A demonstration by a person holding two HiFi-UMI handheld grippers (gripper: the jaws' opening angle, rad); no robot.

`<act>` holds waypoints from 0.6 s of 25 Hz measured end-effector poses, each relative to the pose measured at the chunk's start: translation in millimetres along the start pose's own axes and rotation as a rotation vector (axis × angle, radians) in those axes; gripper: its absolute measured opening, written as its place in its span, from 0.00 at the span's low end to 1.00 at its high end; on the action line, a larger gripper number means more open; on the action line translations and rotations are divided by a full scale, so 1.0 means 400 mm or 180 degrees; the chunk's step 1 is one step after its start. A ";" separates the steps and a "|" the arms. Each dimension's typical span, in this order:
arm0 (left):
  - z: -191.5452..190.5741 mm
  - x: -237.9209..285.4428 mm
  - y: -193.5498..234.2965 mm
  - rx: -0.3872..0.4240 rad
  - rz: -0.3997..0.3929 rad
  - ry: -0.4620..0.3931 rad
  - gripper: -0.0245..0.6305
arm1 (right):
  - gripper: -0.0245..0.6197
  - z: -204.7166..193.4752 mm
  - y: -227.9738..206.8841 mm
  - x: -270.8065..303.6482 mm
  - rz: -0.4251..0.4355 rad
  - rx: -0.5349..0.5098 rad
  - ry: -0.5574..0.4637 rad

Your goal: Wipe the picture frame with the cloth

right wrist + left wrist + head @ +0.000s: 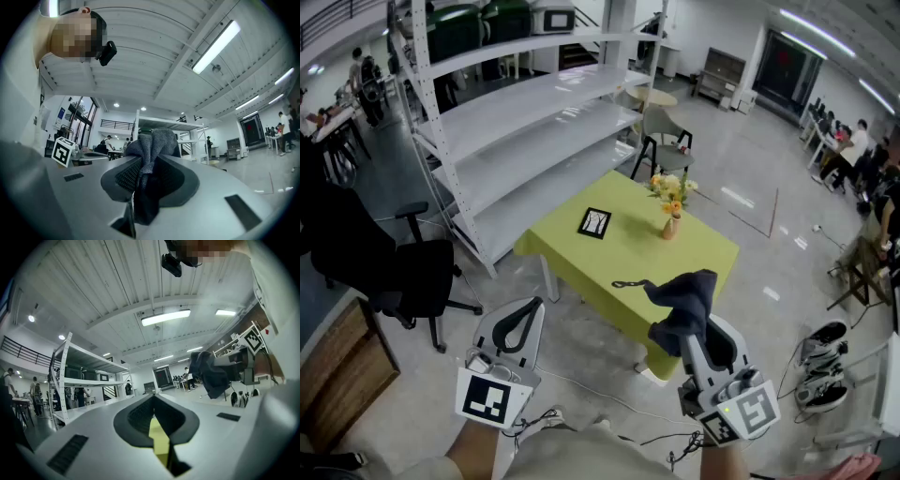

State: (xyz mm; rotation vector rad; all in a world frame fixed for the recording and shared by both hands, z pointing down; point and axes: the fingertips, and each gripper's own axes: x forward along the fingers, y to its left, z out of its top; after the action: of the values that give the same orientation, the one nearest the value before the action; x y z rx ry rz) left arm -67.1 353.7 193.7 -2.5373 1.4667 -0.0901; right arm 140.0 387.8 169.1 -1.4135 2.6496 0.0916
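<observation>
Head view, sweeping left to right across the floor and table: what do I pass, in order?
black office chair → left gripper → picture frame → vase of flowers → sneakers on the floor

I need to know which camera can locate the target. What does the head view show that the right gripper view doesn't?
Head view only: the picture frame lying on the green table with a flower vase. Right gripper view only: the ceiling lights and the jaws clamped on the cloth. Both: that cloth in the right gripper, and the white shelving.
</observation>
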 end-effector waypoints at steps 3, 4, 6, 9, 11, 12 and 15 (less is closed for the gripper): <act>-0.003 0.009 -0.021 0.0009 0.0008 0.0004 0.05 | 0.18 -0.009 -0.023 -0.015 -0.0004 0.0048 0.0002; -0.003 0.013 -0.028 0.0012 0.0010 0.0007 0.05 | 0.18 -0.012 -0.031 -0.021 0.0000 0.0055 0.0008; -0.004 0.023 -0.043 0.0010 0.0017 0.0021 0.05 | 0.18 -0.017 -0.044 -0.030 0.0021 0.0051 0.0028; -0.008 0.040 -0.066 0.0010 0.0021 0.0033 0.05 | 0.18 -0.031 -0.063 -0.039 0.0065 0.0040 0.0067; -0.009 0.051 -0.087 0.0012 0.0026 0.0034 0.05 | 0.18 -0.043 -0.080 -0.046 0.0096 0.0057 0.0083; -0.009 0.055 -0.098 0.0021 0.0030 0.0034 0.05 | 0.18 -0.049 -0.089 -0.050 0.0114 0.0073 0.0087; -0.010 0.065 -0.127 0.0065 0.0049 0.0044 0.05 | 0.18 -0.065 -0.117 -0.058 0.0156 0.0109 0.0096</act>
State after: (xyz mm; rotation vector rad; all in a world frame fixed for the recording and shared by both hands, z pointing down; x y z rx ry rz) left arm -11.4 355.3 206.9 -2.5139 1.4823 -0.1197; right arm 189.0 377.7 198.8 -1.3507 2.6971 0.0301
